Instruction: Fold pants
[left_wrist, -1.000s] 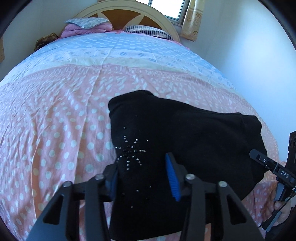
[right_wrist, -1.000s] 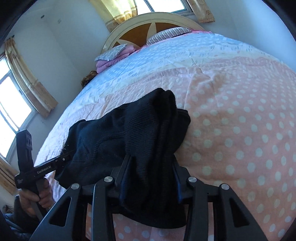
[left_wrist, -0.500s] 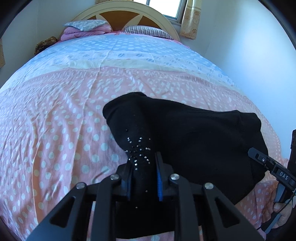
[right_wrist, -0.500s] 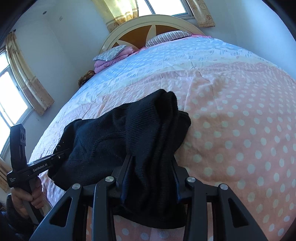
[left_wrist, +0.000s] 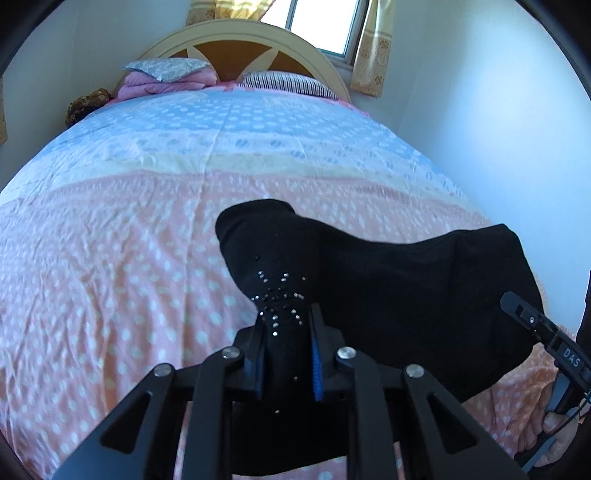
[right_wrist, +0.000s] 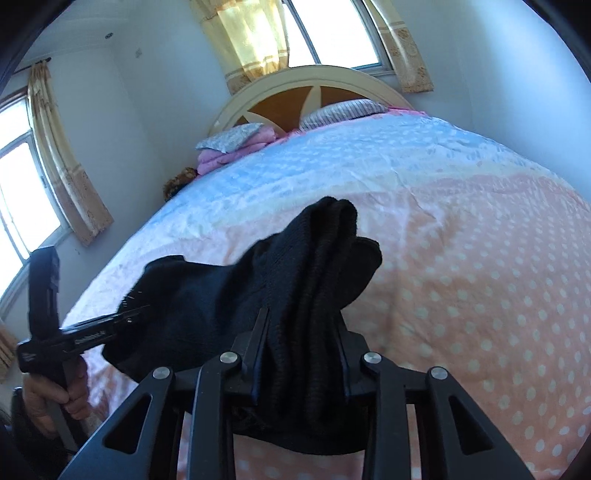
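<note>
Black pants (left_wrist: 406, 288) with a star of small studs (left_wrist: 280, 295) are bunched on the pink dotted bedcover (left_wrist: 110, 266). My left gripper (left_wrist: 286, 326) is shut on the studded end, and the cloth is raised off the cover there. In the right wrist view the ribbed end of the pants (right_wrist: 321, 266) is between the pads of my right gripper (right_wrist: 303, 332), whose jaws are closing and press on the thick fold. The cloth sags between the two grips. Each gripper's body also shows at the other view's edge, held by a hand (right_wrist: 55, 395).
The bedcover turns blue toward the arched headboard (left_wrist: 240, 44), where pillows (left_wrist: 288, 81) and folded pink bedding (left_wrist: 162, 81) lie. A wall (left_wrist: 498, 129) runs along the bed's right side. Curtained windows (right_wrist: 48, 177) line the left wall.
The left jaws went from open around the studded cloth to shut on it. Both grippers have risen, lifting the pants' ends, and the right jaws have squeezed tighter.
</note>
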